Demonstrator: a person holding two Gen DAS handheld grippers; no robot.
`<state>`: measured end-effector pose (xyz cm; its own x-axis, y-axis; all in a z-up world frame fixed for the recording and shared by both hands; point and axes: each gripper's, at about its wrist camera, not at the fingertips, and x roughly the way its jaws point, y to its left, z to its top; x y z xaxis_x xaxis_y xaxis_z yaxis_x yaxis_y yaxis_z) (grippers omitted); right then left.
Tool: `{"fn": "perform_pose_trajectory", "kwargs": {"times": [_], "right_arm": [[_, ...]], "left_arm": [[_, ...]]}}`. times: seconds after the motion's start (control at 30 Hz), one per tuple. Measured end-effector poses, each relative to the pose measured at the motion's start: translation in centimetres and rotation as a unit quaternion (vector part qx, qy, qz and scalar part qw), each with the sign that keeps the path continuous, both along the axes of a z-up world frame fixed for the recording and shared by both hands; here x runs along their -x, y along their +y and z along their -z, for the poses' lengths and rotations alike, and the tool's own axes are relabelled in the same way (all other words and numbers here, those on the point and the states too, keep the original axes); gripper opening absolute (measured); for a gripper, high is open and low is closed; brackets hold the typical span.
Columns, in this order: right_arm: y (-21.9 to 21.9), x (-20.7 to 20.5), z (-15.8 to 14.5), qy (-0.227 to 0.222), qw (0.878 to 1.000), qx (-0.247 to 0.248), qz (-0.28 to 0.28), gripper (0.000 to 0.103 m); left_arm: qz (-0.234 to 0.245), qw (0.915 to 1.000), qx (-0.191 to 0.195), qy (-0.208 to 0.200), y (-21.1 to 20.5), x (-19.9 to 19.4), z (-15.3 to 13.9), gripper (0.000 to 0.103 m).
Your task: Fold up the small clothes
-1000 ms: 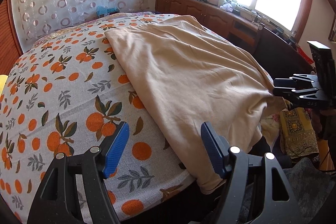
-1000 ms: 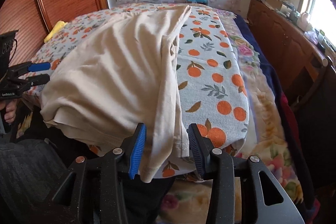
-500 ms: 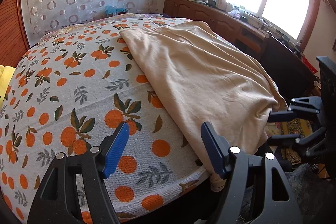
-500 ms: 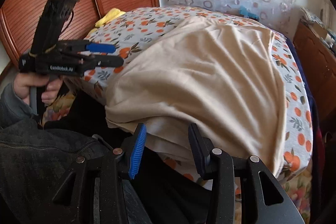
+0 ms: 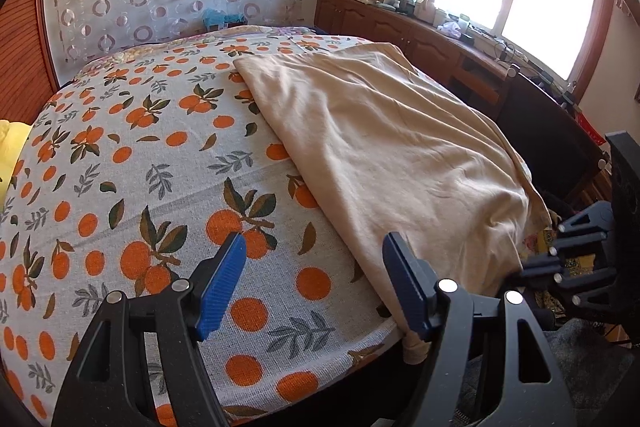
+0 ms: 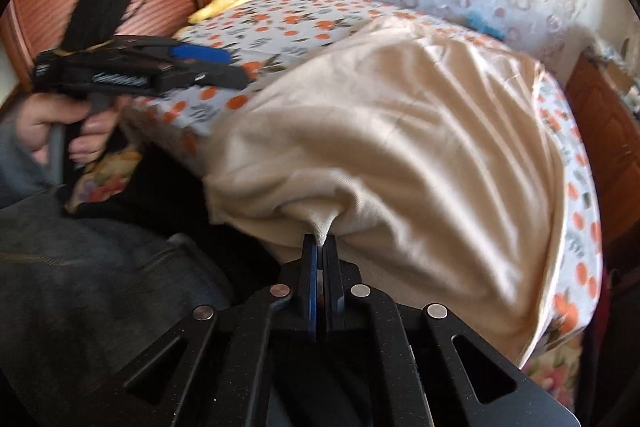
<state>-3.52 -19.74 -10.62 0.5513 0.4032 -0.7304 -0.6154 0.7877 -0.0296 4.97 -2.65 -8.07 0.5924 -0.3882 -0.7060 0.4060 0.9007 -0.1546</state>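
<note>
The right gripper (image 6: pixel 322 247) is pinching a bunched fold of the beige garment (image 5: pixel 384 155), jaws clamped tight on it at the bed's (image 5: pixel 132 163) near edge. The left gripper (image 5: pixel 312 287) is hovering over the orange-print sheet, jaws spread wide, holding nothing. White lettering on its side is showing too blurred to read.

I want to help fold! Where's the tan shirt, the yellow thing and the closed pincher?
tan shirt (image 5: pixel 392 155): left wrist view, middle of the cloth.
yellow thing (image 6: pixel 218 5): right wrist view, its top.
right gripper (image 6: pixel 322 247): right wrist view, tips pinching the shirt.
</note>
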Motion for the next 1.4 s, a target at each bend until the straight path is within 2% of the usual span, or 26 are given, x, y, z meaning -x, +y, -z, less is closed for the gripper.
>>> {"fn": "perform_pose_trajectory", "kwargs": {"times": [0.17,0.27,0.37,0.47,0.5,0.53,0.73,0.83,0.97,1.1,1.23,1.3,1.33,1.4], "right_arm": [[-1.2,1.3,0.1,0.037,0.999,-0.005,-0.024,0.002],[-2.2,1.4,-0.5,0.033,0.999,-0.011,-0.01,0.002],[-3.2,1.5,-1.9,0.014,1.0,-0.015,0.01,0.008],[-4.2,1.8,-3.0,-0.016,0.999,-0.016,0.035,0.028],[-4.7,1.8,-3.2,-0.023,0.999,-0.016,0.045,0.043],[-5.2,1.7,-3.3,-0.032,0.998,-0.01,0.061,0.053],[-10.0,-0.6,-1.5,-0.049,0.983,0.013,0.176,0.053],[-11.3,-1.4,-0.8,-0.044,0.979,0.009,0.197,0.053],[-12.0,-2.1,0.4,-0.019,0.981,-0.004,0.193,0.054],[-12.1,-2.5,0.8,-0.023,0.983,-0.008,0.183,0.055],[-12.3,-2.0,0.5,-0.023,0.985,-0.012,0.171,0.054],[-12.2,-1.8,0.5,-0.025,0.986,-0.016,0.167,0.054],[-12.0,-1.8,0.6,-0.026,0.986,-0.015,0.166,0.046],[-11.7,-1.6,0.5,-0.036,0.985,0.0,0.166,0.035]], "left_arm": [[0.005,1.0,0.001,0.0,-0.3,0.2,-0.1,0.072],[0.01,0.9999,-0.002,0.0,-0.8,0.4,-0.1,0.072],[0.016,0.9999,-0.005,-0.001,-1.3,0.7,-0.3,0.072],[0.023,0.9997,-0.009,-0.002,-2.0,1.1,-0.3,0.072],[0.026,0.9996,-0.011,-0.002,-2.3,1.3,-0.3,0.072],[0.029,0.9995,-0.014,-0.001,-2.5,1.4,-0.3,0.072],[0.042,0.9987,-0.028,0.011,-3.3,2.1,0.3,0.072],[0.047,0.9982,-0.032,0.016,-3.6,2.5,0.5,0.072],[0.062,0.9972,-0.031,0.026,-3.9,3.2,0.9,0.071],[0.074,0.9959,-0.033,0.04,-4.1,3.8,1.4,0.059],[0.078,0.9953,-0.042,0.038,-4.3,4.3,1.7,0.057],[0.08,0.9953,-0.04,0.038,-4.3,4.2,1.7,0.051],[0.08,0.9953,-0.041,0.037,-4.4,4.2,1.7,0.048],[0.086,0.9947,-0.042,0.037,-4.6,4.3,1.7,0.034]]}}
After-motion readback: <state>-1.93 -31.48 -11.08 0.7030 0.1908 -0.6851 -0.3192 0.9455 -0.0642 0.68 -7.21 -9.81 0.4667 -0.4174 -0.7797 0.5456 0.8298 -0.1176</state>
